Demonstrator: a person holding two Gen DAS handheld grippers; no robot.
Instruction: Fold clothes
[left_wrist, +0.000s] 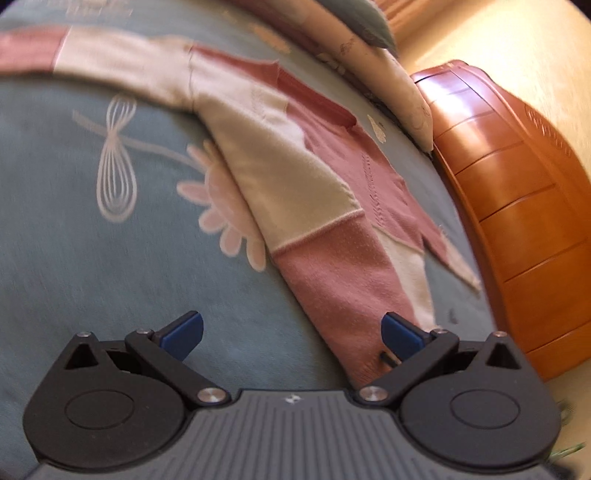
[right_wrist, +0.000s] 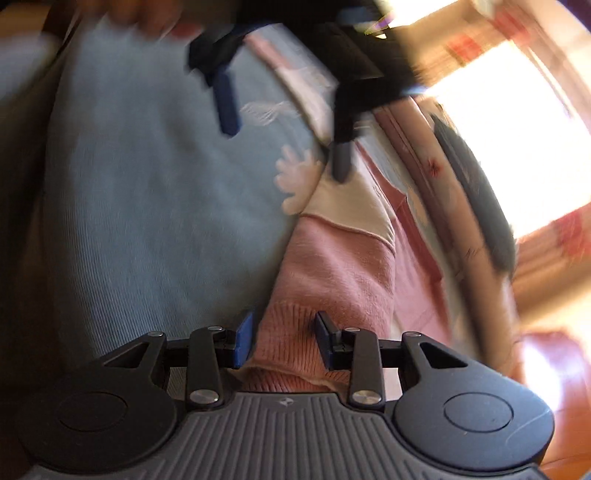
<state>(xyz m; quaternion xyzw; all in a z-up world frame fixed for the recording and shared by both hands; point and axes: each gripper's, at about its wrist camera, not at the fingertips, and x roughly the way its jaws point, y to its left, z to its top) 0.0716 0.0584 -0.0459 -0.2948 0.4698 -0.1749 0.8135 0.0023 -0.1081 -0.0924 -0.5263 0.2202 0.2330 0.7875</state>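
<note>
Left tongs (left_wrist: 291, 332) apart, empty; right tongs (right_wrist: 284, 339) apart astride ribbed hem of sweater (left_wrist: 288, 177) on bed (left_wrist: 92, 277). Soft, light knit; pinch hem corners.

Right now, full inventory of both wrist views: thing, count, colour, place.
sweater: one, pink and cream blocks, spread flat across the bedspread, one sleeve stretched toward the left gripper
bedspread: one, pale blue with pink flower and bow print, under the sweater
pillows: at least two, cream and grey-blue, along the headboard
headboard: one, orange-brown wood, far side of the bed
window: one, overexposed, behind the pillows in the right wrist view
left gripper: black with blue pads, jaws wide, empty, beside the sleeve
right gripper: black with blue pads, jaws partly open astride the pink ribbed cuff
</note>
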